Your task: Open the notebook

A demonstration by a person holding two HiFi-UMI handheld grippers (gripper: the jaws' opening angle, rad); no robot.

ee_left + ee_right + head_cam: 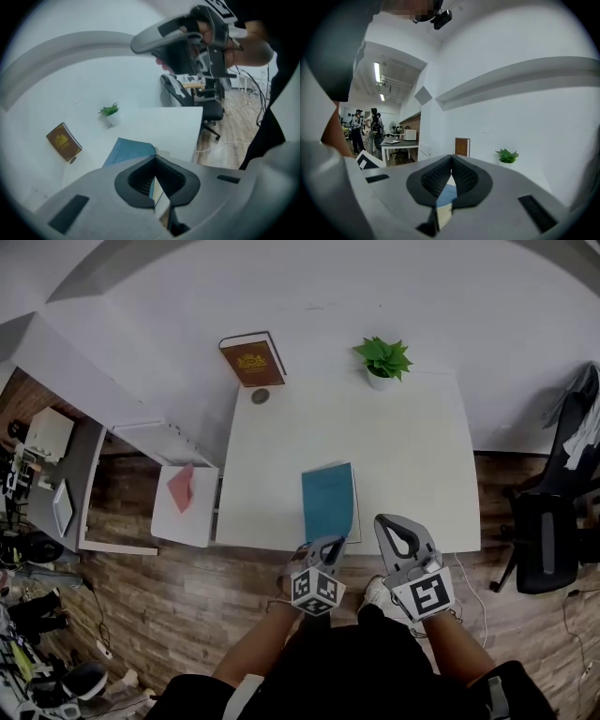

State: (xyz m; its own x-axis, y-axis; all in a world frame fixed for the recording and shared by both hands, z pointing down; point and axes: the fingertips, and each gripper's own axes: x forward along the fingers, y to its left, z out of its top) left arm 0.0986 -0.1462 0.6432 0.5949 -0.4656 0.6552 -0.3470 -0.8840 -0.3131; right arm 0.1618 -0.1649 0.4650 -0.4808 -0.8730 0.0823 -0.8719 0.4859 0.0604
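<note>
Teal notebook (327, 502) lies at the front edge of the white table (412, 446), just ahead of me, with my left gripper (325, 546) pinched shut on the near edge of its cover. My right gripper (387, 523) hovers beside it, jaws together, holding nothing. Nothing pins the pages down, so I judge the whole notebook could rise with the cover or slide off the table edge. The thin cover could also slip from the pinch, or extra pages come up with it. Only container: a white pot (379, 382) at the far side, holding a green plant (382, 355).
</note>
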